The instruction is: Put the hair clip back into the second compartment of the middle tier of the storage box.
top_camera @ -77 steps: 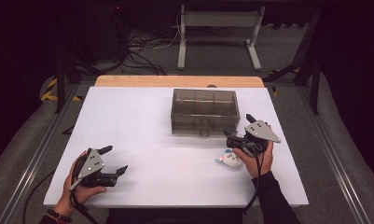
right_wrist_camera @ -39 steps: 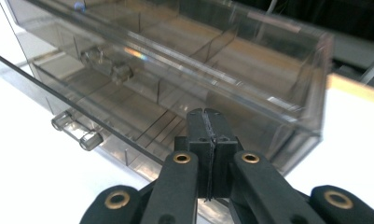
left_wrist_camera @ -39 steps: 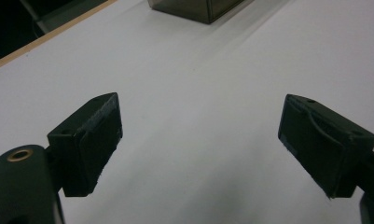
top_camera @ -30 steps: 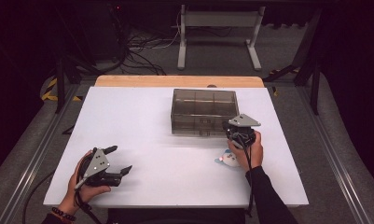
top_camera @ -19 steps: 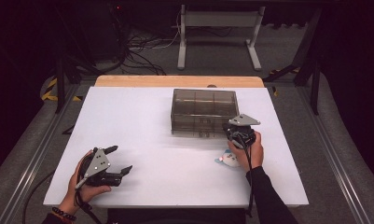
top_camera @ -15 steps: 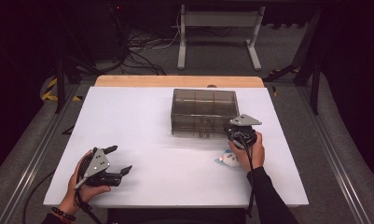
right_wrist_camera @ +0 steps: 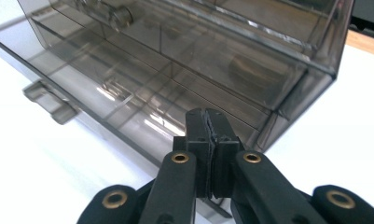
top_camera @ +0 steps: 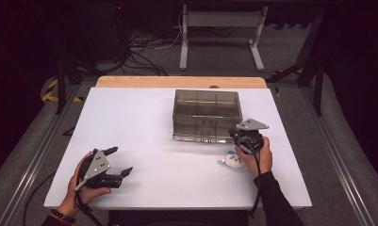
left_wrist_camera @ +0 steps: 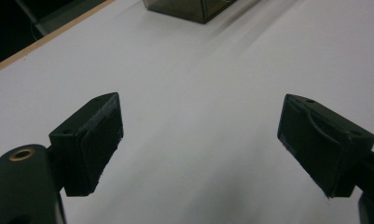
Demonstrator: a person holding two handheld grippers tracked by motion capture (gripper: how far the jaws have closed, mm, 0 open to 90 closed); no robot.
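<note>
Over on the left, the left gripper [top_camera: 123, 165] rests on the white table [top_camera: 144, 122] at its near-left corner, held in the person's left hand [top_camera: 83, 186], and its jaws stand wide apart with nothing but bare tabletop between them, as the left gripper view makes plain, where its fingers [left_wrist_camera: 93, 135] frame an open stretch of white. Moving across the middle, the table lies bare up to the smoky clear plastic box [top_camera: 206, 113], a compartmented organiser with dividers inside, sitting right of centre toward the far side. Now to the right: the right gripper [top_camera: 236, 134] is at the box's near-right corner, gripped by the right hand [top_camera: 257, 155], and in the right gripper view its jaws are pressed flat together with nothing between them, their tips right up against the box's near wall by its lower edge; whether they actually touch it I cannot tell. Just near of that hand, a small white toy [top_camera: 233, 161] with pink and blue bits lies on the table, partly tucked beside the hand.
</note>
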